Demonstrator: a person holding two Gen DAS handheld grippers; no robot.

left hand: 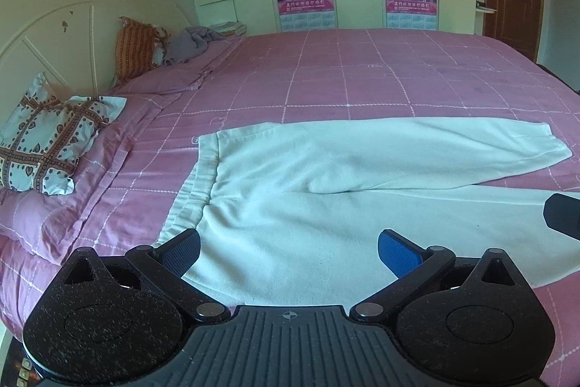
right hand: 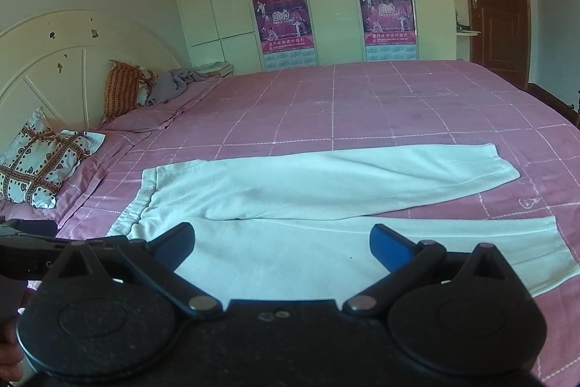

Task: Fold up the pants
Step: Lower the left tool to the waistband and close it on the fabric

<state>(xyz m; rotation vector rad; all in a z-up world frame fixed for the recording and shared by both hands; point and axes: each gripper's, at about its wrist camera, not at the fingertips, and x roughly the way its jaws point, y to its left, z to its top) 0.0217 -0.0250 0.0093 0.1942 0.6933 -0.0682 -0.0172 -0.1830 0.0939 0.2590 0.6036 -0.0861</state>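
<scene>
Lying flat across the pink checked bedspread (left hand: 362,71) in the left wrist view: white pants (left hand: 290,205), waistband toward the headboard side at the left, both legs stretched out to the right. Soft, fleecy-looking cloth, pale with a faint greenish cast in this light. Gathered elastic waistband, slightly rumpled and turned over along its edge. Far leg angled away, ending in a cuffed hem; near leg running out past the right edge of the frame. Shallow crease at the crotch where the legs part, and a wedge of pink bedspread showing between them. Left gripper (left hand: 289,251) low over the near hip area, blue-padded fingers (left hand: 397,251) spread wide apart, nothing between them. Dark part of the other tool at the right edge. Patterned pillow (left hand: 47,147) on the left, well apart from the pants.

Seen from the right wrist view: same pants (right hand: 326,184) spread on the bedspread (right hand: 362,104), both cuffed hems visible on the right, legs splayed in a narrow V. Surface mostly smooth, with a few soft folds along the far leg. Right gripper (right hand: 282,243) above the near leg, fingers wide apart and empty. Posters (right hand: 279,20) on the wardrobe doors beyond the bed.
</scene>
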